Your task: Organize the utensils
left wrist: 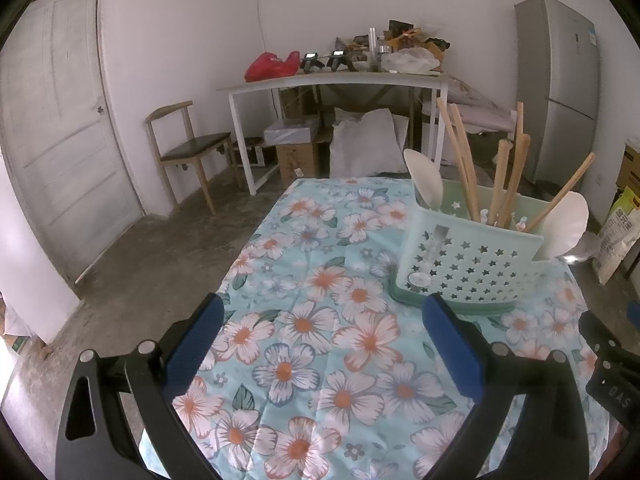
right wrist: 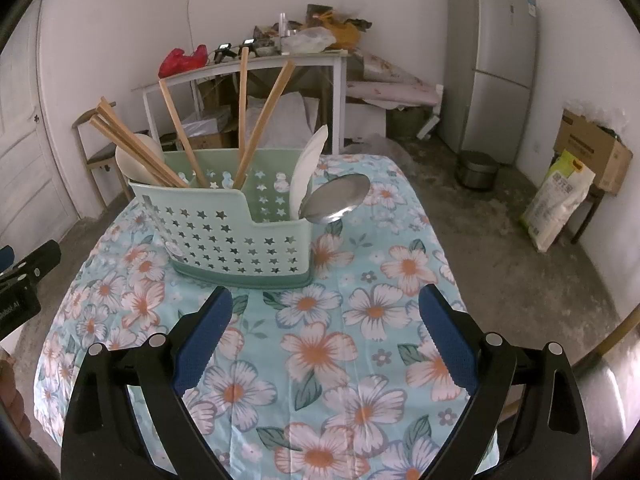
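Observation:
A pale green utensil caddy [right wrist: 240,236] with star holes stands on the floral tablecloth [right wrist: 328,352]. It holds several wooden chopsticks [right wrist: 264,116], white spoons [right wrist: 306,172] and a metal spoon [right wrist: 336,198] leaning out at its right end. In the left wrist view the caddy [left wrist: 468,264] is to the right, with chopsticks [left wrist: 464,156] and a white spoon [left wrist: 566,226] upright in it. My left gripper [left wrist: 324,312] is open and empty over the cloth, left of the caddy. My right gripper [right wrist: 326,304] is open and empty just in front of the caddy.
A white table [left wrist: 336,80] piled with clutter stands at the back wall, with a chair [left wrist: 188,148] to its left. A fridge [right wrist: 492,64] stands at the back right. A bag [right wrist: 556,200] and a cardboard box [right wrist: 592,148] are on the floor at right.

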